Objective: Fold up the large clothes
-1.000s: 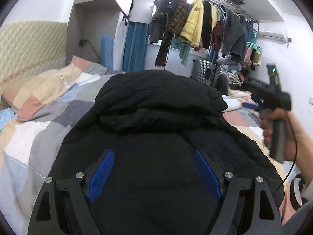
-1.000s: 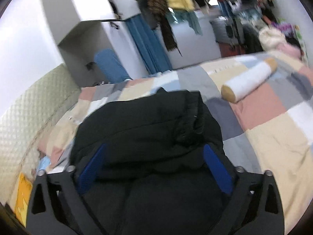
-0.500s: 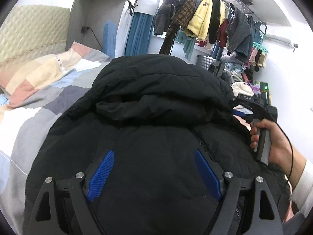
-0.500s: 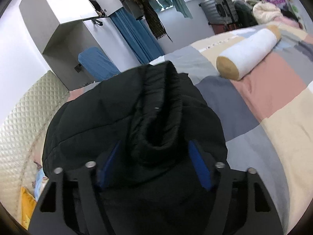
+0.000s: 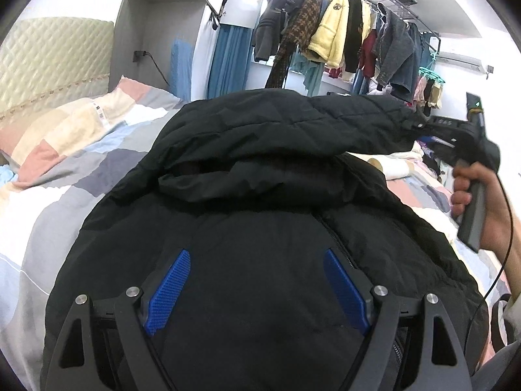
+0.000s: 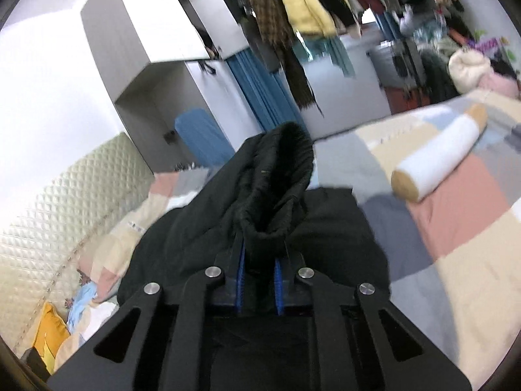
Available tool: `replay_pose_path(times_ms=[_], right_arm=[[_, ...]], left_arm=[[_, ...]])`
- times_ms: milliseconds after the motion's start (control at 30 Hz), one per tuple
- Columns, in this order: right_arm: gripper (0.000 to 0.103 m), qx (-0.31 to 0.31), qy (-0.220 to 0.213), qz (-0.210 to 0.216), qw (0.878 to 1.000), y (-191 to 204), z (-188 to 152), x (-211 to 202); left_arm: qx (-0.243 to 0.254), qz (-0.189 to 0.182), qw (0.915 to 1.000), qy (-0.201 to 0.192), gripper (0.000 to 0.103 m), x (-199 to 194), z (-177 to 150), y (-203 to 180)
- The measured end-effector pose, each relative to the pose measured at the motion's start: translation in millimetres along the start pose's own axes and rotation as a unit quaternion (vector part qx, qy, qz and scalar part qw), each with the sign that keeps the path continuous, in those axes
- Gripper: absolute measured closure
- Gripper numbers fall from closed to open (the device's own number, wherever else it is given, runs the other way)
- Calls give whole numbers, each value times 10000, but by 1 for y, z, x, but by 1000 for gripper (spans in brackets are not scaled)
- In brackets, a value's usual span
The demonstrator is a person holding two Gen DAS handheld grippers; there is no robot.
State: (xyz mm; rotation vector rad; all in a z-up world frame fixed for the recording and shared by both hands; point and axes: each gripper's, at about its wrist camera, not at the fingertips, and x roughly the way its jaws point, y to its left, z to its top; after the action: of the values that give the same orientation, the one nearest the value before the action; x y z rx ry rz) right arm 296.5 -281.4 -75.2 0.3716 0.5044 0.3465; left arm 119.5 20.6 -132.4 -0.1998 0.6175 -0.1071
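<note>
My right gripper (image 6: pixel 259 265) is closed tight on a ribbed cuff (image 6: pixel 280 195) of the black padded jacket (image 5: pixel 260 228), and the sleeve stands up from the blue pads toward the far side. In the left wrist view this sleeve is stretched across the far right, from the jacket body to my right hand (image 5: pixel 469 192). My left gripper (image 5: pixel 257 290) is wide open, holding nothing, with its blue pads (image 5: pixel 167 290) over the near part of the jacket, beside the zipper line. The jacket lies on the bed with the patchwork cover (image 5: pixel 49 176); its left edge ends on grey and white squares, and there is free cover to the left up to the pillow (image 5: pixel 65 123). On the right, a white bolster (image 6: pixel 439 156) lies apart from the jacket, with open cover between. A rail of hanging clothes (image 5: pixel 342 39) is far behind the bed.
</note>
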Motion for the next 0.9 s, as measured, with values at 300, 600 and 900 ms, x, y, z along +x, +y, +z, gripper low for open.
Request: replay_pose_path(times_ms=[300, 600, 900], right_arm=[[88, -685, 867, -712, 9913, -27, -28, 15], [87, -908, 1370, -1075, 9805, -44, -66, 60], [50, -1547, 1128, -1274, 9732, -21, -62, 11]], left_arm=[[56, 1, 10000, 9, 19, -3, 1, -1], [190, 184, 9996, 22, 19, -2, 2, -6], [223, 315, 9991, -199, 19, -25, 15, -5]])
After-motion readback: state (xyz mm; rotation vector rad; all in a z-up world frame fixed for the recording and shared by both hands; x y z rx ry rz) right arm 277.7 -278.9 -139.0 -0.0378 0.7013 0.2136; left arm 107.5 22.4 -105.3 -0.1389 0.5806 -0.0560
